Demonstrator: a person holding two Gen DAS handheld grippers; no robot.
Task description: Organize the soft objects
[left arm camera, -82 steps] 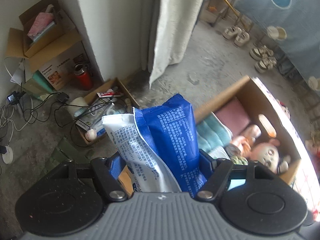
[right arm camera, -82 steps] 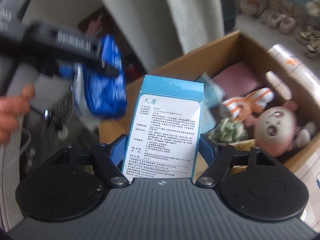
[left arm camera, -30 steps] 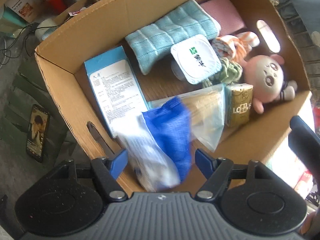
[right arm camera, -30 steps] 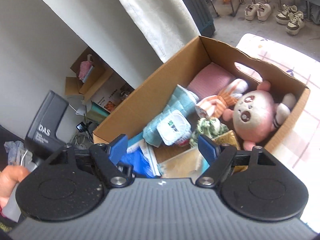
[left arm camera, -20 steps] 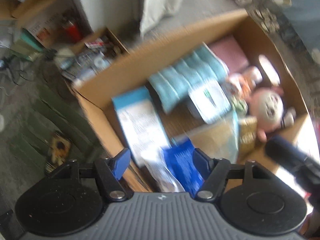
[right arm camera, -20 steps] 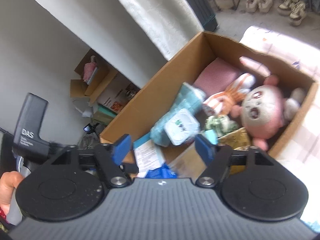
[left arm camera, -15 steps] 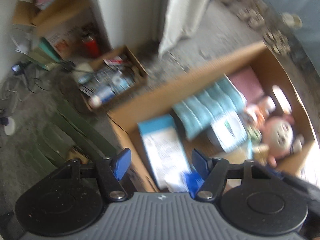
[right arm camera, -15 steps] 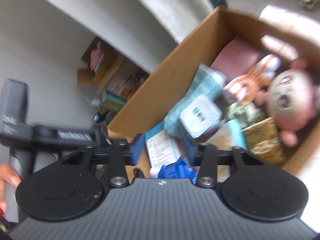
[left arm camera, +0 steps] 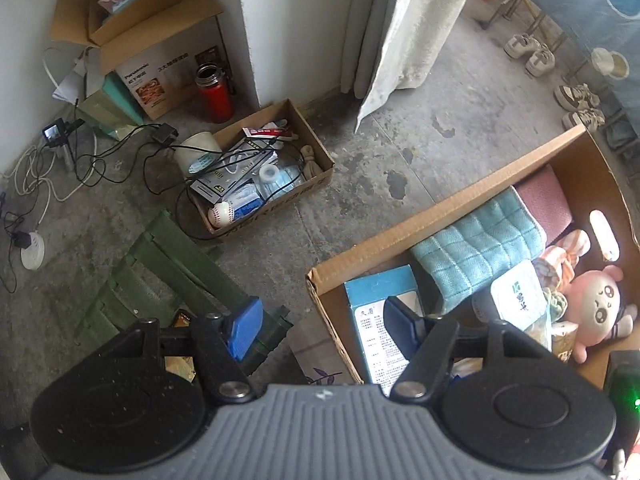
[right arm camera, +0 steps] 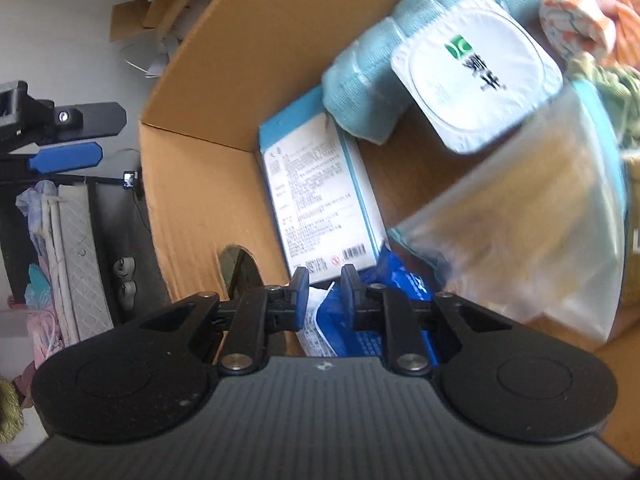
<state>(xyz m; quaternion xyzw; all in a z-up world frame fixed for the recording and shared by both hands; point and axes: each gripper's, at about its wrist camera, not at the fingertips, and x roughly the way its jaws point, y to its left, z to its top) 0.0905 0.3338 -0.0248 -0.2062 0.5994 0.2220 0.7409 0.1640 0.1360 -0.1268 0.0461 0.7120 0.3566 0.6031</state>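
Clearly, in the left wrist view, the left hand-held gripper [left arm camera: 320, 326] stands spread with nothing between its blue pads, hanging over the grey concrete floor [left arm camera: 400, 128] just outside the near corner of the big brown cardboard box [left arm camera: 440, 204]. Its right finger overlaps the box corner; its left finger is over the floor. Everything soft lies to its right, inside the box: the folded teal quilted towel [left arm camera: 476, 244] along the far wall, the pink round-faced plush doll [left arm camera: 596, 308] at the far right end. The flat light-blue printed carton [left arm camera: 376, 320] lies against the near end wall, its long axis running towards the camera.

In the right wrist view, the right hand-held gripper [right arm camera: 323, 294] is pressed nearly together, and no item is seen pinched between its pads. It points down into the same end of the box. The crinkly blue-and-white plastic pack [right arm camera: 384, 308] lies directly beneath and just right of its fingertips, tucked against the foot of the light-blue carton. The clear zip bag with tan contents [right arm camera: 520, 240] sits further right, and the white square foil-lidded tub [right arm camera: 480, 68] rests on the towel beyond.

For any tidying of the blue pack, the right hand looks much nearer; the pack sits low, close under its tips.
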